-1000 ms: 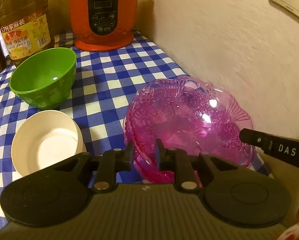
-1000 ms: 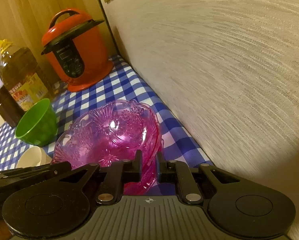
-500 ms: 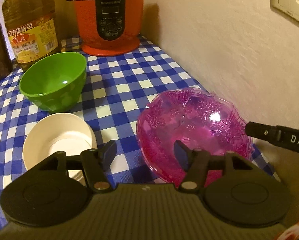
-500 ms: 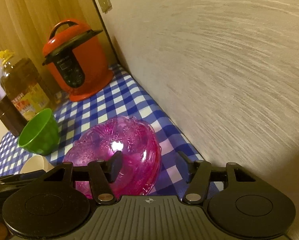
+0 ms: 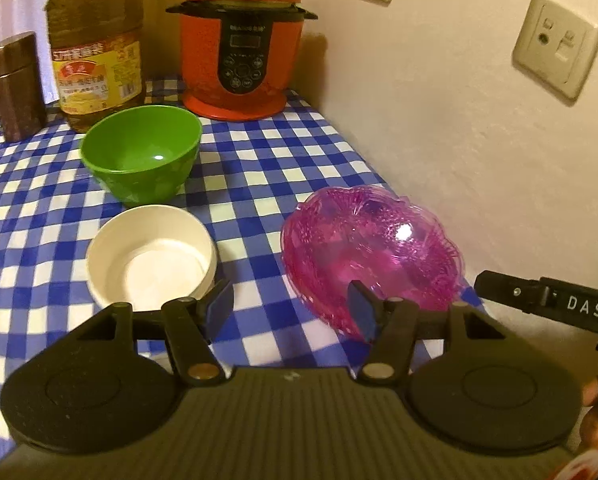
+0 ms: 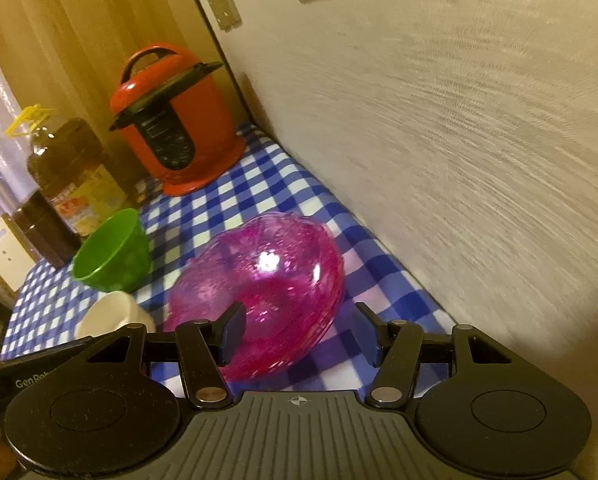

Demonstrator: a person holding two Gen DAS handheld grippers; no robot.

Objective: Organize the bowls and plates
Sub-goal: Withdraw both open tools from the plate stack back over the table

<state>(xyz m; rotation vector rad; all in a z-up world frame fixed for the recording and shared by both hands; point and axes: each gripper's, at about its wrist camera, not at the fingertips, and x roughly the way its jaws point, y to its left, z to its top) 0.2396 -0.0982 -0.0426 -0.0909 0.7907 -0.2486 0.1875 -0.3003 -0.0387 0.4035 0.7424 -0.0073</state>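
A: Pink dishes [image 5: 373, 246]?
B: Nested stack on the checked cloth [image 5: 259, 152] by the wall, probably to save space. Left gripper [image 5: 291, 312] and right gripper [image 6: 301, 330] both gape, empty.
A: Others?
B: Green bowl [image 5: 141, 156], white bowl [image 5: 151, 256] unstacked, left of it.

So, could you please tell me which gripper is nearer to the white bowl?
Left. The left gripper hovers open just beside the white bowl; the right gripper is farther, over the pink glass bowls.
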